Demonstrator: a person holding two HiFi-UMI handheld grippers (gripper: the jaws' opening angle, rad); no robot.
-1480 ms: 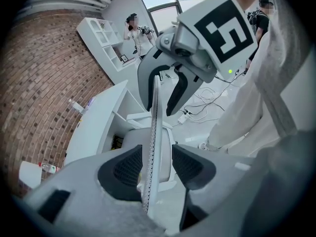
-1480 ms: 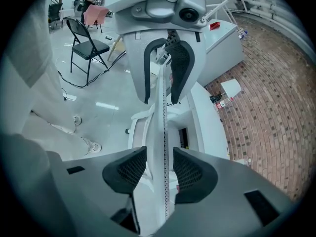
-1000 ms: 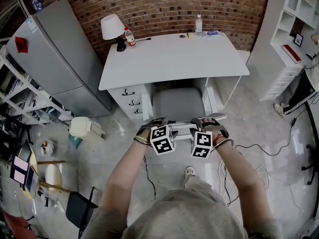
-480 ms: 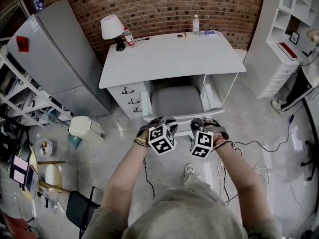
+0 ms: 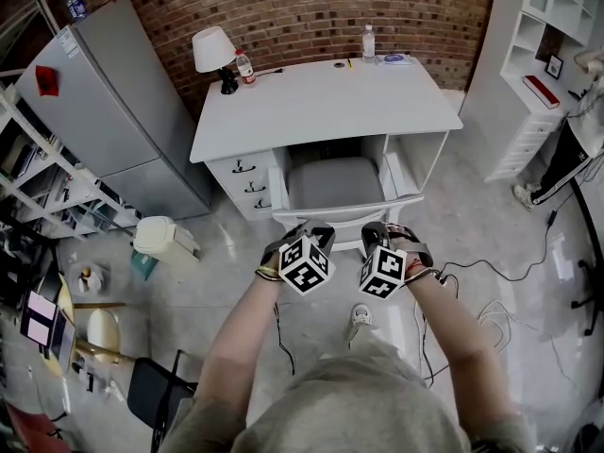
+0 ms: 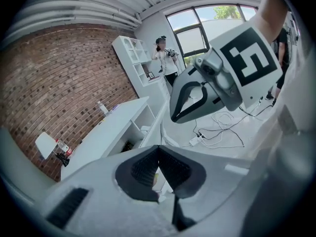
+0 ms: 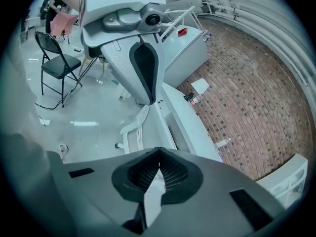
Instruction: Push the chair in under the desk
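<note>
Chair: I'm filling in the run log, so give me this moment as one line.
chair: partly under desk, backrest outside | left gripper: fingers just closed, empty | right gripper: fingers just closed, empty

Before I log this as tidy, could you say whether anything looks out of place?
The chair sits straight under the desk. Only loose cables sprawled on the floor at right look untidy.

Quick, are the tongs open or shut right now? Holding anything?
Left tongs: just closed, shut, nothing between them.
Right tongs: just closed, shut, nothing between them.
</note>
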